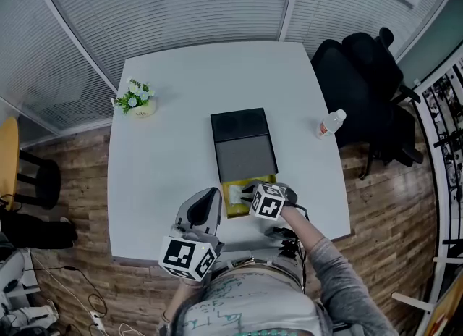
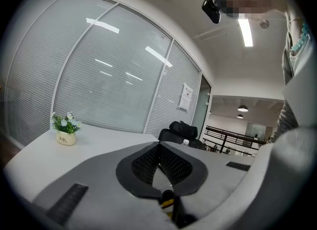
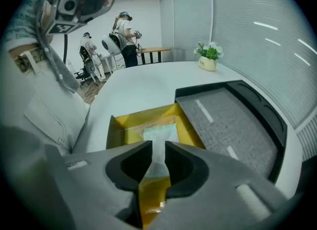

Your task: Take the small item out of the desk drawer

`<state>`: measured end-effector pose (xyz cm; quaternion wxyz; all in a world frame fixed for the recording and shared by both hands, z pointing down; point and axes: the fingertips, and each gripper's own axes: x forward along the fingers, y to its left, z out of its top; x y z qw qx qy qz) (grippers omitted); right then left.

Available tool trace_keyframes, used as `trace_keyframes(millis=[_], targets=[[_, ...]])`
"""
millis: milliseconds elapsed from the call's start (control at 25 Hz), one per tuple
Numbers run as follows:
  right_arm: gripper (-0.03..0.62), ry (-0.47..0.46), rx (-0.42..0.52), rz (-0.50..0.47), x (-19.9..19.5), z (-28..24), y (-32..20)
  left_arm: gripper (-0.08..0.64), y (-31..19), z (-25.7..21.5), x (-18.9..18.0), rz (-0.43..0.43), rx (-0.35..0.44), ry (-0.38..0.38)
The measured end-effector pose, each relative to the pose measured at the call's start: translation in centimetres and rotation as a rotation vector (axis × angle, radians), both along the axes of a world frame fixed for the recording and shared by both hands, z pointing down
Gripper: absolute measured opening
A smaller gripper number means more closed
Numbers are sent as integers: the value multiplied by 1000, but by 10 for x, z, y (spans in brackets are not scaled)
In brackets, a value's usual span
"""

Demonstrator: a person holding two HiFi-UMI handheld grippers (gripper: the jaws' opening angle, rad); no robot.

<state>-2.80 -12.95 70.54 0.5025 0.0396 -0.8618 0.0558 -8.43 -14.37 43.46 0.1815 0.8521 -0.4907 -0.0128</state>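
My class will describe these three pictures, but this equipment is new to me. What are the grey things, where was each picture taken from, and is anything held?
A person holds a two-jaw gripper in each hand. One picture comes from a camera on the head, looking down; the others ride on each gripper. On the white table stand a black box with its yellow drawer open, a potted plant and a water bottle. The right gripper hangs over the drawer, jaws slightly apart above a pale packet, not gripping it. The left gripper is shut and empty.
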Motion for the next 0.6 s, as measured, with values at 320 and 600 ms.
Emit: trace_keyframes(millis=[320,600], targets=[[11,39,28,-14,-1,18,-4,-3,1,3,8,25,-12,6],[5,46,-11,11,-2,24,-7,-3,3,11,15,41,-32,4]])
